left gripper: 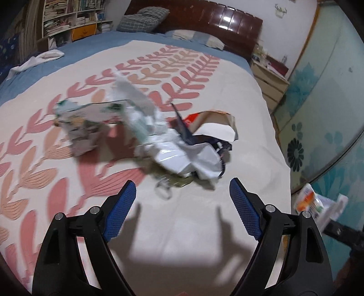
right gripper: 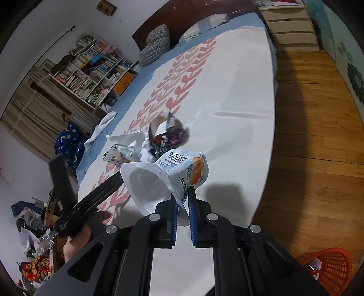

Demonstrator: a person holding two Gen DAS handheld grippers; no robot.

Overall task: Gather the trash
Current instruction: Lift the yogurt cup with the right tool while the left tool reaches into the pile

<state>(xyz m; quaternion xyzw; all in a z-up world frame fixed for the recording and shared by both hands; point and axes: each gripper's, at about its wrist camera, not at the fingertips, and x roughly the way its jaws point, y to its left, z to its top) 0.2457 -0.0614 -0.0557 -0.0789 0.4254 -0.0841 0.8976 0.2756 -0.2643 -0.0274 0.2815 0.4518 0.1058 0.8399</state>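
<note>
- Between the blue ribbed pads of the right claw (right gripper: 183, 200) sits a crumpled white plastic wrapper (right gripper: 168, 179), pinched at its lower edge and held above the bed.
- That wrapper is glossy and thin, flared open on one side to a pale, hollow inside; its printed face shows an orange picture, a black barcode with small digits too blurred to read, and a few dark characters that cannot be made out.
- Further along the bed lies the trash pile (left gripper: 159, 136), a loose heap near the middle of the bedspread: creased white film, a flattened green-and-white carton, a torn piece of card with a red patch, a dark blue or purple foil packet and a clear crinkled scrap at the near edge. Motion blur hides any print on these.
- The left claw (left gripper: 182, 202) hangs over the bedspread just short of the pile, its two blue mesh-textured pads spread wide with nothing between them.
- The bedspread (left gripper: 204, 227) is smooth cream cloth printed with pink and peach leaf stems, laid over a blue sheet (left gripper: 91, 43).
- A checked grey pillow (left gripper: 143, 19) leans on the glossy dark wooden headboard (left gripper: 227, 20).
- An orange plastic lattice basket (right gripper: 327, 266) stands on the plank floor (right gripper: 314, 141) beside the bed, with some white scraps in it.
</note>
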